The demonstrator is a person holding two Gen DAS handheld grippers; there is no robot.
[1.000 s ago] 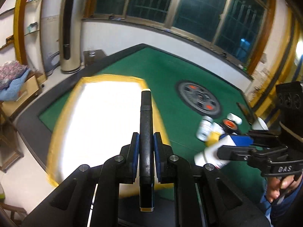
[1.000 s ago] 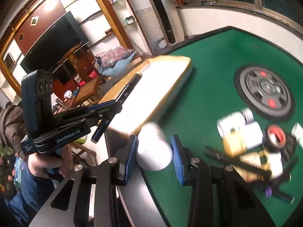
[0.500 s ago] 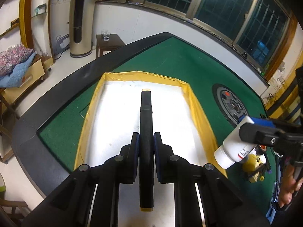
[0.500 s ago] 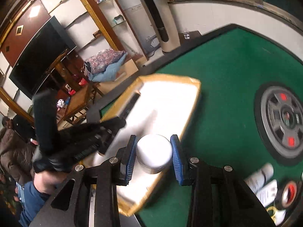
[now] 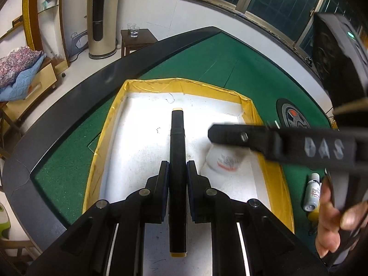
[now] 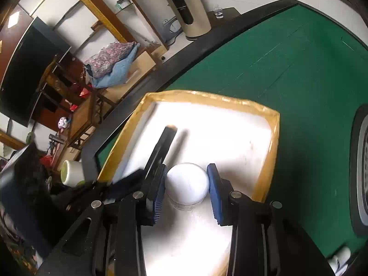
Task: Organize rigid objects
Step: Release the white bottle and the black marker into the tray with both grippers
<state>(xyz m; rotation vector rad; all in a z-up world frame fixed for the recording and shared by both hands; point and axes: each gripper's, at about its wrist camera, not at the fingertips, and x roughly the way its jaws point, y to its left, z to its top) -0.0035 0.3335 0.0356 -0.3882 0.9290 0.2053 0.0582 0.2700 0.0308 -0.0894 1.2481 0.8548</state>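
Yellow-rimmed tray (image 5: 249,108) holds nothing yet; left tongs (image 5: 177,177) pinch a marker (image 5: 177,138), right tongs (image 6: 186,184) pinch a bottle (image 6: 187,181), others wait on the table (image 5: 207,62).

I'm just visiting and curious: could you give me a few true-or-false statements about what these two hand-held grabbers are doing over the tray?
1. The left gripper has its jaws shut on a black marker. True.
2. The right gripper carries nothing. False: it grips a white bottle.
3. Both grippers are over the yellow-edged tray. True.
4. The table's felt is red. False: it is green.
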